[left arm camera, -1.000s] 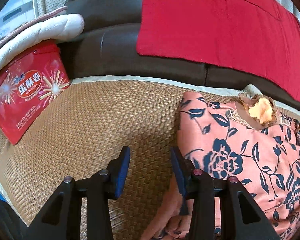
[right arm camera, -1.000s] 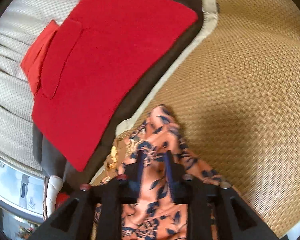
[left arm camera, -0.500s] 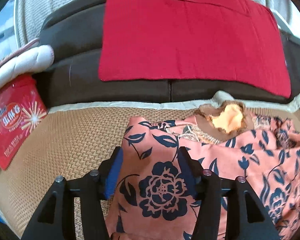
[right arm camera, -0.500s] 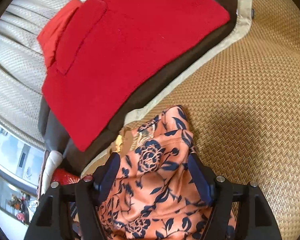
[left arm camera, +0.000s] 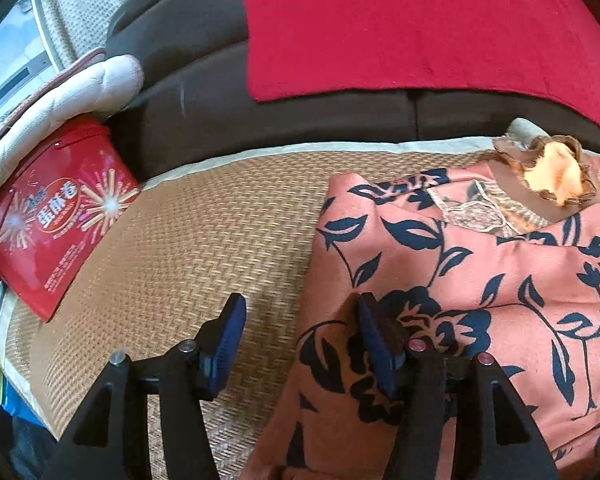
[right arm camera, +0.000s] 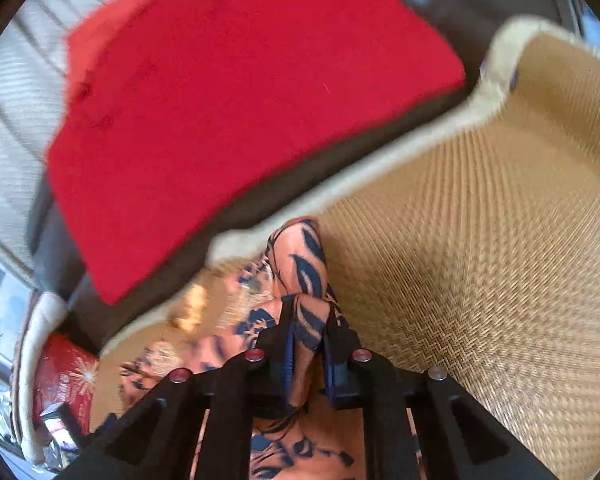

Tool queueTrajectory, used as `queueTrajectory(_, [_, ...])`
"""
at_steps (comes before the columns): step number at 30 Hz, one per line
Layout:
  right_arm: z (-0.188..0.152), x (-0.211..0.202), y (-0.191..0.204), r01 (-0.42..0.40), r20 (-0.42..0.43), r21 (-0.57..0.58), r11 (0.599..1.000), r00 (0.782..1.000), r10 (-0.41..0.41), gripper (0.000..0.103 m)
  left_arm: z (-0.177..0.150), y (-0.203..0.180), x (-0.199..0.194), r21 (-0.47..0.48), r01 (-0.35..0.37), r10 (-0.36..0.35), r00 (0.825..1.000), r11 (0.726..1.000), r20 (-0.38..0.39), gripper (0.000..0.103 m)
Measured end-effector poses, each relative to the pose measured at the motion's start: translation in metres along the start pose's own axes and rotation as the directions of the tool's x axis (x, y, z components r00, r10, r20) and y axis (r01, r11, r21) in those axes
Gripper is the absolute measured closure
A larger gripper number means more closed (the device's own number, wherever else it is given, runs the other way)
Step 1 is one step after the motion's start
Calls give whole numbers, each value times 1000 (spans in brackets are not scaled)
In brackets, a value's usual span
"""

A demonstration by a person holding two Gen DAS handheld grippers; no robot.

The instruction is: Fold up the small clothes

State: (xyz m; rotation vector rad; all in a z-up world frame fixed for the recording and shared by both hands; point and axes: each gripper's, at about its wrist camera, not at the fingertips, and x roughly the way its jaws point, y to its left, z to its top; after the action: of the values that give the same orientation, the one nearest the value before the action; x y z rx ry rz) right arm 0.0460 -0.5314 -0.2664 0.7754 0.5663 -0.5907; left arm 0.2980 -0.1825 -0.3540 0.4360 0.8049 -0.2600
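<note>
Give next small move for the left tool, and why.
Probably shift the left tool sideways onto the floral garment's edge and close. It is open, with only woven mat in its gap, while the right tool already pinches a fold.

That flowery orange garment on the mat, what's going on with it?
A person is folding it with two handheld grippers. The right gripper has just closed on a bunched edge of the garment. The left gripper is open, jaws easing closed, with only the mat between its fingers; one finger lies against the cloth. A red box sits at the mat's far side.
</note>
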Motion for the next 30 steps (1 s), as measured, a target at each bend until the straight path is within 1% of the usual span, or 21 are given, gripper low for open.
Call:
queueTrajectory(1, [-1,-16,5,-33,32,-1,999,999,33,92,-1,1,-1,4,-15,15,1000,1000,7,58])
queueTrajectory(3, [-2,-47,10,-93,96,19,996,991,91,94,-4,2,-1,16,-62,62,998,998,17,67])
queueTrajectory(4, [-1,-58,11,-113,122,20,993,986,110,94,-5,6,-1,11,-73,73,997,997,15,72])
queueTrajectory(5, [0,-69,15,-131,148,12,991,981,128,94,-5,6,2,1,-77,77,997,997,6,73])
queueTrajectory(6, [2,-72,17,-135,148,-1,991,980,134,94,-6,10,4,-12,-81,81,997,997,-4,78])
queueTrajectory(7, [4,-71,18,-128,133,-13,992,983,129,93,-7,15,7,-24,-103,102,994,994,-22,88])
queueTrajectory(8, [2,-74,13,-116,119,-11,993,986,116,93,-8,22,11,-42,-113,112,993,993,-40,91])
queueTrajectory(9, [1,-70,5,-113,102,18,993,989,111,90,-11,28,13,-63,-108,104,993,992,-56,93])
queueTrajectory(11, [-1,-59,-12,-144,58,87,986,989,139,88,-7,40,15,-108,-73,66,996,991,-61,93])
queueTrajectory(12, [-2,-53,-19,-141,34,113,984,990,138,82,-5,43,14,-118,-60,53,997,991,-63,93])
queueTrajectory(14, [0,-40,-29,-126,-20,137,982,991,130,79,-3,50,8,-156,-15,7,999,988,-52,93])
queueTrajectory(16, [1,-31,-35,-172,-72,167,971,980,186,79,-1,52,-4,-181,34,-37,999,983,-17,93])
queueTrajectory(17, [0,-26,-37,-185,-97,183,966,974,205,79,0,49,-9,-176,39,-39,999,984,2,93])
queueTrajectory(19, [-1,-20,-37,-157,-137,189,969,973,184,79,2,44,-19,-154,42,-35,998,987,46,93])
queueTrajectory(20, [-3,-16,-39,-156,-164,187,970,968,188,79,2,40,-24,-142,52,-43,997,988,64,93])
queueTrajectory(22, [-10,-5,-36,-183,-238,196,963,944,228,79,2,29,-34,-107,72,-62,994,992,91,93])
queueTrajectory(24, [-16,10,-28,-192,-301,202,960,921,247,79,2,19,-40,-76,69,-61,992,995,108,93])
queueTrajectory(25, [-17,18,-25,-184,-320,205,961,916,244,79,1,14,-42,-60,66,-59,991,996,117,93])
queueTrajectory(27, [-16,39,-12,-165,-325,210,964,918,227,79,1,6,-44,-47,69,-63,991,997,115,93])
queueTrajectory(29, [-7,59,1,-187,-301,190,964,923,239,79,0,0,-45,-34,73,-69,992,997,108,93])
queueTrajectory(30, [-1,71,9,-188,-284,162,969,931,228,79,-1,-3,-45,-25,66,-63,993,998,104,93])
